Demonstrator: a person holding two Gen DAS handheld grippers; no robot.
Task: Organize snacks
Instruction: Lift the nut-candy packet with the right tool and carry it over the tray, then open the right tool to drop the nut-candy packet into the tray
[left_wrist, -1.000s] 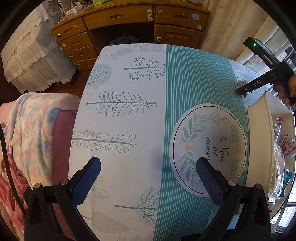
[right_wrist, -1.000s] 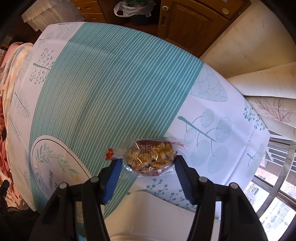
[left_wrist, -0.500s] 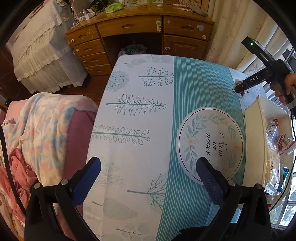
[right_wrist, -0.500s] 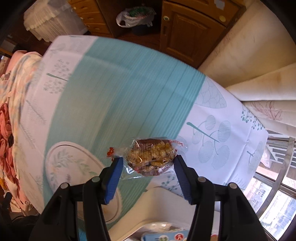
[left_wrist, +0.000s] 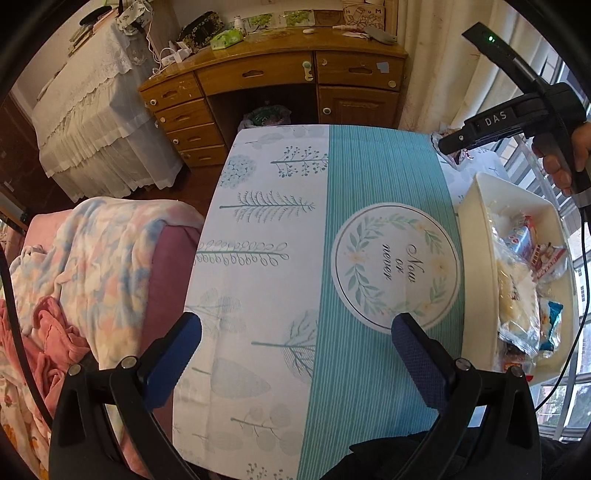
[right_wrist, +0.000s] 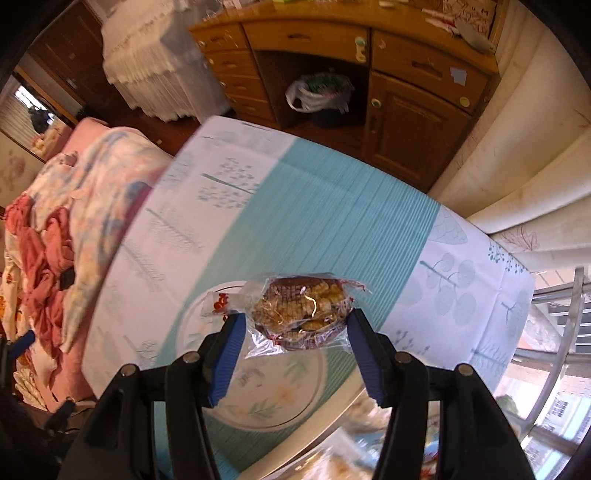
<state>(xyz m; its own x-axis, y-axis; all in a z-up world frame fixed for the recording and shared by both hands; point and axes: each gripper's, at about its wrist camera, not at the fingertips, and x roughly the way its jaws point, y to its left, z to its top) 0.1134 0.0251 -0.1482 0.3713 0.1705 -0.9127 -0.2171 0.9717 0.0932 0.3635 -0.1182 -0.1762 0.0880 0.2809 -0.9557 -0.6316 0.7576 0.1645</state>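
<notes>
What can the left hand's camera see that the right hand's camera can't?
Only the left view shows the white bin holding snack packs clearly, plus the person's hand gripping the right tool's handle. Only the right view shows the wrapped snack pinched in the right tool. Both show the tablecloth and the wooden desk.

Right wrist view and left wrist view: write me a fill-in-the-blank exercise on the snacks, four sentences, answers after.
1. The right hand-held gripper is shut on a clear-wrapped ____.
2. The left hand-held gripper is open and holds ____.
3. The other snack packets lie in a cream-white ____.
4. The round emblem on the tablecloth sits on its ____ striped band.

Missing words: snack pack; nothing; bin; teal
</notes>
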